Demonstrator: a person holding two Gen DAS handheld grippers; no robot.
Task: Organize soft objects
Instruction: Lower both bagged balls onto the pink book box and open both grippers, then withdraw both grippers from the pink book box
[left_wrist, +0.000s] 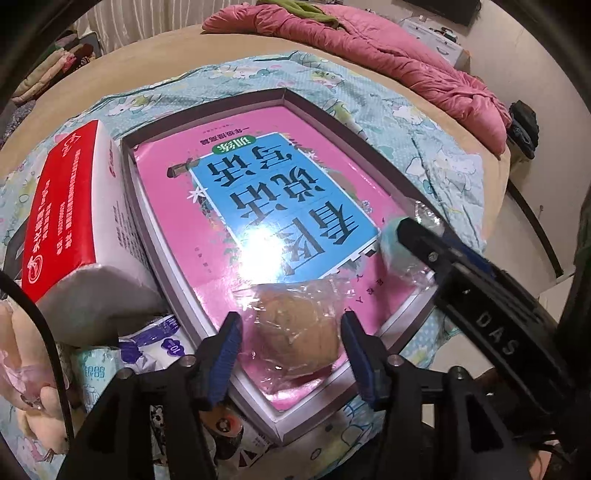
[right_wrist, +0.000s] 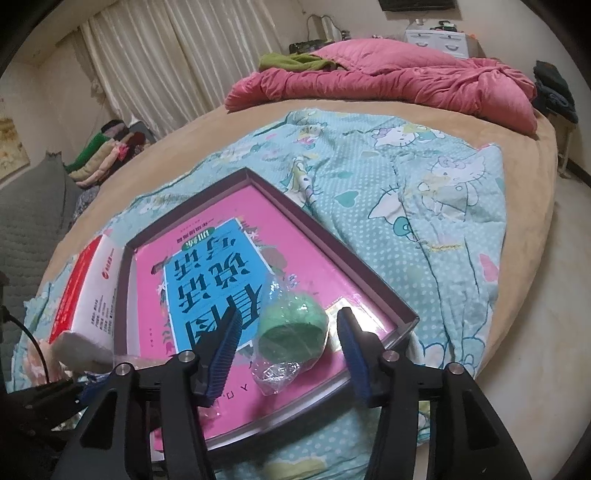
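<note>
A brown soft bun in clear wrap (left_wrist: 299, 332) lies on the pink book (left_wrist: 177, 221) inside a shallow grey-rimmed box (left_wrist: 203, 110). My left gripper (left_wrist: 291, 343) stands open around it, the blue pads a little off the wrap on both sides. A green soft bun in clear wrap (right_wrist: 295, 328) lies on the same book (right_wrist: 147, 295) near the box's right corner (right_wrist: 406, 321). My right gripper (right_wrist: 290, 343) is open astride it, with gaps between both pads and the bun. The left wrist view also shows the green bun (left_wrist: 389, 240) under the right gripper's black body.
A red and white carton (left_wrist: 74, 206) leans at the box's left side. Tissue packs (left_wrist: 162, 343) and a plush toy (left_wrist: 22, 350) lie in front of it. The box rests on a blue cartoon sheet (right_wrist: 424, 192); a pink quilt (right_wrist: 388, 81) lies behind.
</note>
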